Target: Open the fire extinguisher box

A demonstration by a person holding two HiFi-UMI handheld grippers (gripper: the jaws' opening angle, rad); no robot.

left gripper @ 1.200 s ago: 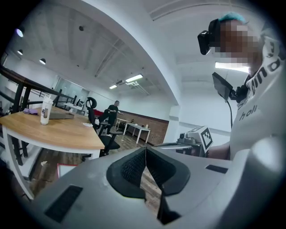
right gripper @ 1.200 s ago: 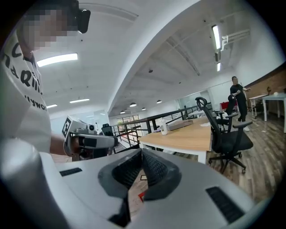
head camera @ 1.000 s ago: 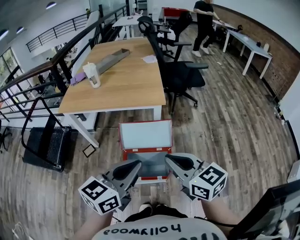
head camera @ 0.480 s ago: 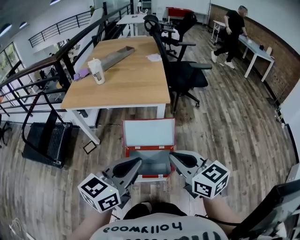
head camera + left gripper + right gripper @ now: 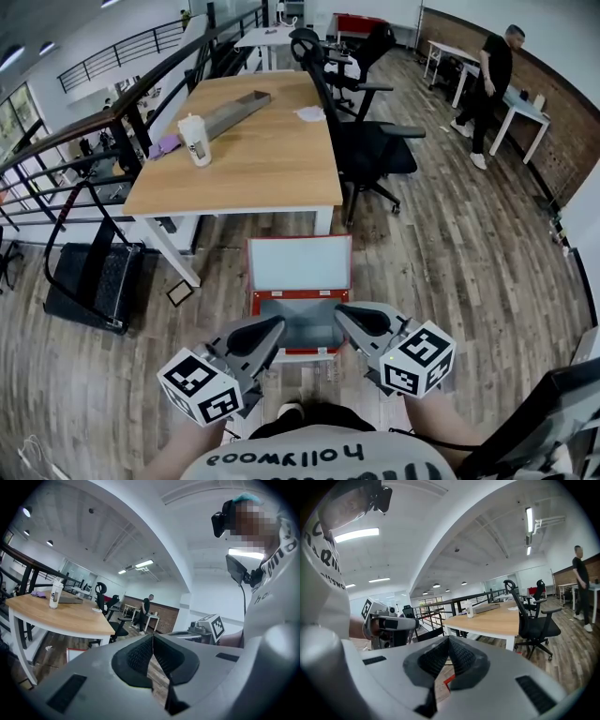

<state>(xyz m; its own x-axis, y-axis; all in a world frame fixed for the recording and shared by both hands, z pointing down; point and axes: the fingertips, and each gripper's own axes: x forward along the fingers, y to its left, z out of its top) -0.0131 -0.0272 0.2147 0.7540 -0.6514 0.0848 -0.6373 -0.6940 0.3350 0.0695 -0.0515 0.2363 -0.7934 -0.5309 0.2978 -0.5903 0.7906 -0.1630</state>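
One red fire extinguisher box [image 5: 300, 296] sits on the wood floor [image 5: 450, 253] at lower centre of the head view. Its lid [image 5: 298, 263] is already up, tipped toward the desk [image 5: 253, 141] above, and its long side runs left to right. Just below it, the left gripper [image 5: 274, 326] and right gripper [image 5: 343, 312] flank the near edge, about equally close. Whether either touches it I cannot tell. Both grippers' jaws are pressed together on nothing.

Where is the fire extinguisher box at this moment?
In the head view, the fire extinguisher box stands open on the floor at centre, just in front of the wooden table.
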